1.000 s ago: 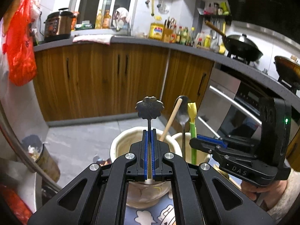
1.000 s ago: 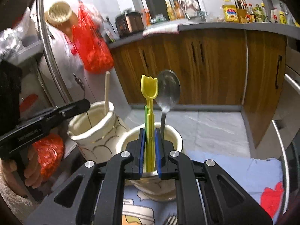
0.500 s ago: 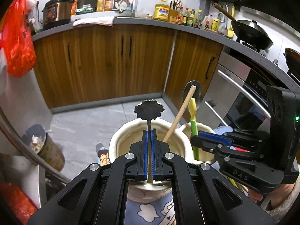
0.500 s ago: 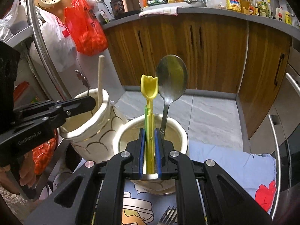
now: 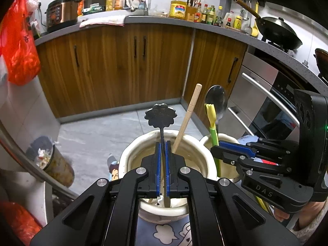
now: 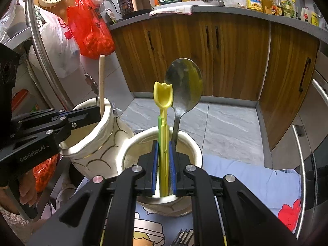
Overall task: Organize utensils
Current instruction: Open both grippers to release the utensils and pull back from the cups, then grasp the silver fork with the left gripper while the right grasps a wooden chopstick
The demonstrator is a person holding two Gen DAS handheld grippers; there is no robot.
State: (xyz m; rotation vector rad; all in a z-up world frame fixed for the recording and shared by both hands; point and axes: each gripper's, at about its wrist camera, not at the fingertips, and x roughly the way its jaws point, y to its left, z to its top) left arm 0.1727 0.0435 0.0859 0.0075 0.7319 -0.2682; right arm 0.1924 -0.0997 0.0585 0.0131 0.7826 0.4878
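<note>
We see the counter covered by a light blue cartoon-print cloth (image 6: 256,182). Two cream ceramic jars stand directly on it, close beside each other: the wide jar (image 5: 207,160) and the smaller jar (image 6: 196,153). A fork (image 6: 180,238) lies on the cloth near the bottom edge, only partly visible.
</note>
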